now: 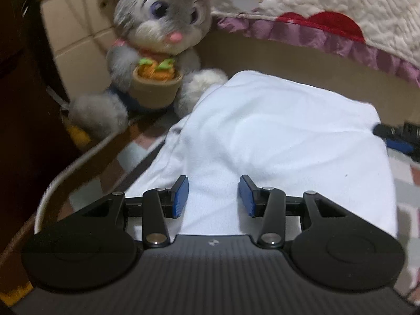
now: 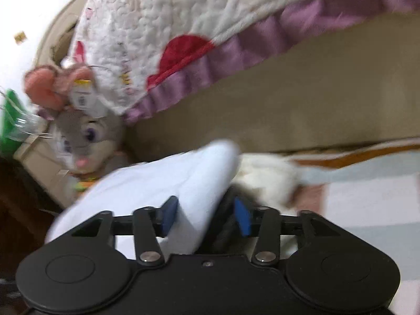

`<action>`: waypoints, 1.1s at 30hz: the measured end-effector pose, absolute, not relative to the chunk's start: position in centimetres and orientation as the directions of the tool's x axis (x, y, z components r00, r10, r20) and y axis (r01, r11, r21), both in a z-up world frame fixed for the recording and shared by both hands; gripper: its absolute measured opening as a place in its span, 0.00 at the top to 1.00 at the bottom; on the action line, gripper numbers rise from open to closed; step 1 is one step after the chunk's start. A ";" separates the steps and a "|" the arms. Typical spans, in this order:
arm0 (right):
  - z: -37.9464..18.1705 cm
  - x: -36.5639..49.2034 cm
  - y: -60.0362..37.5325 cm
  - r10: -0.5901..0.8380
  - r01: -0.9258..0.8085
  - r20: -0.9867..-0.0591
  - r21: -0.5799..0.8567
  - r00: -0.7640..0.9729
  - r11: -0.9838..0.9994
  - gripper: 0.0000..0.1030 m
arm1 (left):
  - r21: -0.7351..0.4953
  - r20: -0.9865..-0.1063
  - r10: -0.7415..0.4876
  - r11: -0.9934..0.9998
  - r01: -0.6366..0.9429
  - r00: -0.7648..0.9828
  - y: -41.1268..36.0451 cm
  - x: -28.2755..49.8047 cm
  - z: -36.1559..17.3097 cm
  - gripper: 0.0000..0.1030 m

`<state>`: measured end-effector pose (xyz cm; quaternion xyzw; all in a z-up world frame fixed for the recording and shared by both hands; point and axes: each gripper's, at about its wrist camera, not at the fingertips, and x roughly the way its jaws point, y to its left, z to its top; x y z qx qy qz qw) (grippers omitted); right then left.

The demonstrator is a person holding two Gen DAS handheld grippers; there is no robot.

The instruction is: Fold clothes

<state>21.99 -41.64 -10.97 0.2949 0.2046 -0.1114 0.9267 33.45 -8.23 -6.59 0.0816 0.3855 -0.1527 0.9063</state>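
A white garment [image 1: 275, 136] lies folded in a thick pad on the bed. My left gripper [image 1: 214, 183] hovers over its near edge with the blue pads apart and only flat cloth below them. At the garment's right edge the right gripper's fingers [image 1: 399, 145] show. In the right wrist view a raised fold of the white garment [image 2: 162, 178] runs between the pads of my right gripper [image 2: 204, 202]. The left pad is against the cloth, the right pad stands clear of it, so the jaws are open.
A grey plush rabbit [image 1: 157, 26] with a carrot pot sits at the garment's far left corner. A cream quilt [image 1: 341, 5] with a purple frill hangs over the beige panel [image 2: 288, 99] behind. A white cable [image 1: 78, 160] curves along the left. Crumpled white cloth [image 2: 267, 173] lies on the checked sheet [image 2: 367, 191].
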 end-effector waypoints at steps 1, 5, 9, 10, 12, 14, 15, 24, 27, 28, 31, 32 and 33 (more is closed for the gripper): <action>-10.8 21.7 -41.8 -0.128 0.360 -0.462 0.458 0.877 0.812 0.39 | 0.058 -0.725 -0.186 0.943 0.328 0.663 -8.1 32.2 -6.0 0.55; -9.9 20.0 -42.5 -0.275 0.453 -0.478 0.309 0.834 0.836 0.39 | 0.109 -0.713 -0.143 0.945 0.309 0.687 -8.2 27.4 -5.3 0.24; -7.6 18.1 -39.9 0.003 0.128 -0.327 0.377 0.945 0.917 0.39 | 0.035 -0.702 -0.206 0.946 0.322 0.682 -8.8 24.5 -6.8 0.24; -7.5 18.0 -38.4 0.066 0.051 -0.318 0.346 0.946 0.937 0.39 | 0.023 -0.700 -0.202 0.952 0.304 0.685 -8.8 24.2 -7.2 0.24; -8.3 18.0 -34.8 0.126 -0.046 -0.366 0.221 0.922 0.974 0.43 | 0.000 -0.697 -0.189 0.965 0.263 0.692 -8.7 23.7 -7.7 0.24; -9.2 18.0 -31.6 0.161 -0.124 -0.412 0.114 0.897 0.986 0.42 | -0.017 -0.700 -0.182 0.971 0.239 0.691 -8.4 23.2 -7.6 0.24; -10.1 17.6 -30.9 0.144 -0.118 -0.414 0.087 0.899 0.989 0.42 | -0.017 -0.704 -0.180 0.971 0.238 0.686 -8.4 22.9 -7.4 0.24; -11.2 12.2 -32.0 0.330 -0.173 -0.454 0.352 0.828 0.920 0.46 | -0.027 -0.727 -0.153 0.980 0.196 0.670 -8.5 18.1 -5.8 0.23; -10.2 9.7 -33.9 0.324 -0.068 -0.440 0.505 0.838 0.861 0.45 | -0.034 -0.704 -0.143 0.985 0.168 0.695 -8.9 15.5 -4.8 0.22; -9.6 8.4 -34.3 0.305 -0.046 -0.435 0.512 0.847 0.858 0.43 | -0.042 -0.687 -0.137 0.988 0.149 0.713 -9.0 14.5 -4.3 0.19; -7.9 4.8 -34.1 0.234 -0.023 -0.464 0.417 0.854 0.909 0.38 | -0.053 -0.650 -0.120 0.992 0.113 0.750 -9.2 11.7 -3.0 0.10; -7.4 4.0 -33.9 0.211 -0.010 -0.483 0.386 0.850 0.923 0.38 | -0.050 -0.643 -0.118 0.992 0.113 0.757 -9.5 10.9 -2.5 0.10; -6.9 3.1 -33.8 0.196 0.003 -0.500 0.369 0.843 0.930 0.38 | -0.047 -0.637 -0.117 0.992 0.113 0.762 -9.8 10.0 -2.0 0.10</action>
